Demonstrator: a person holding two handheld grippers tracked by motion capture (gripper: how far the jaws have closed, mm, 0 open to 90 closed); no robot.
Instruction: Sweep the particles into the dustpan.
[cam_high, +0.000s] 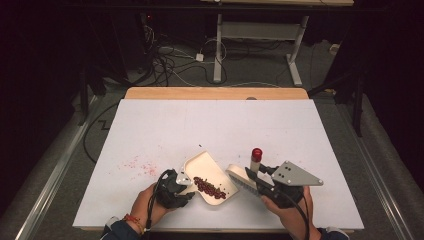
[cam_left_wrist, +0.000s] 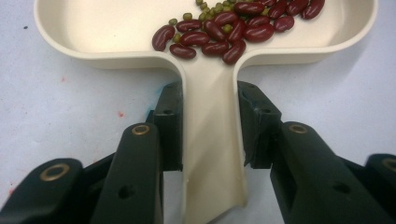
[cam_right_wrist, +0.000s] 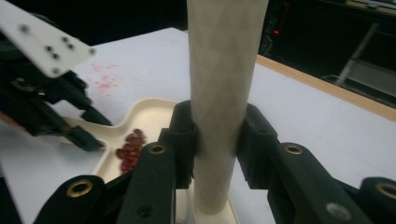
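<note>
A cream dustpan (cam_high: 202, 166) lies on the white table near its front edge, with red kidney beans (cam_high: 210, 187) and small green beans (cam_left_wrist: 212, 11) inside. My left gripper (cam_high: 182, 184) is shut on the dustpan's flat handle (cam_left_wrist: 210, 140), one pad on each side. My right gripper (cam_high: 257, 184) is shut on the cream handle (cam_right_wrist: 224, 93) of a brush that stands upright. Its red cap (cam_high: 256, 153) points up, and its bristle head (cam_high: 239, 176) sits just right of the pan. In the right gripper view the pan (cam_right_wrist: 149, 112) and the left gripper (cam_right_wrist: 51, 107) lie to the left.
Faint red stains (cam_high: 137, 162) mark the white table top left of the pan. A wooden strip (cam_high: 215, 93) runs along the table's far edge. Beyond it are floor cables and the legs of another desk (cam_high: 218, 50).
</note>
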